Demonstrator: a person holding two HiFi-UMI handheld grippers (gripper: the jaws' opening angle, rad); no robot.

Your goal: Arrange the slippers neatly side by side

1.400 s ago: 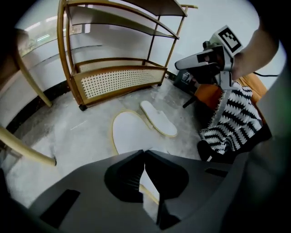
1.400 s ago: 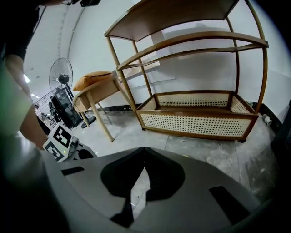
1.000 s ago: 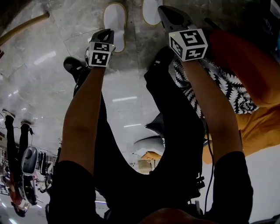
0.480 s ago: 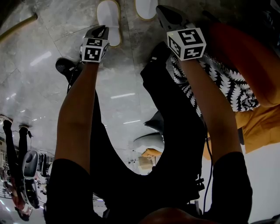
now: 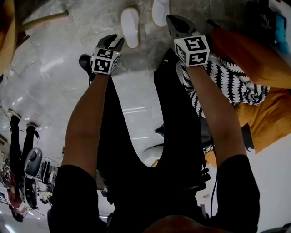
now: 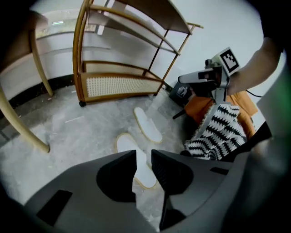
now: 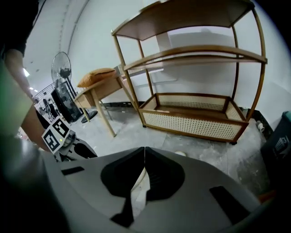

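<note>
Two white slippers lie on the grey floor, close together and roughly parallel. In the head view the left slipper (image 5: 131, 26) is a little nearer than the right slipper (image 5: 160, 11). My left gripper (image 5: 113, 42) hangs above and just short of the left slipper. Its jaws have just been opening and stand open, with nothing between them. In the left gripper view, the near slipper (image 6: 123, 143) shows on the floor past the open left gripper (image 6: 143, 157), and the far slipper (image 6: 148, 124) lies beyond. My right gripper (image 7: 144, 152) is shut and empty.
A wooden shelf with a rattan base (image 6: 120, 84) stands against the wall behind the slippers. A black-and-white patterned cloth (image 5: 227, 82) and orange cushions (image 5: 259, 59) lie to the right. A wooden table leg (image 6: 38, 136) stands to the left, and a fan (image 7: 63, 73) farther off.
Both grippers have lifted away from the floor, and the slippers look smaller in the head view. The left gripper's jaws have parted. The right gripper stays shut.
</note>
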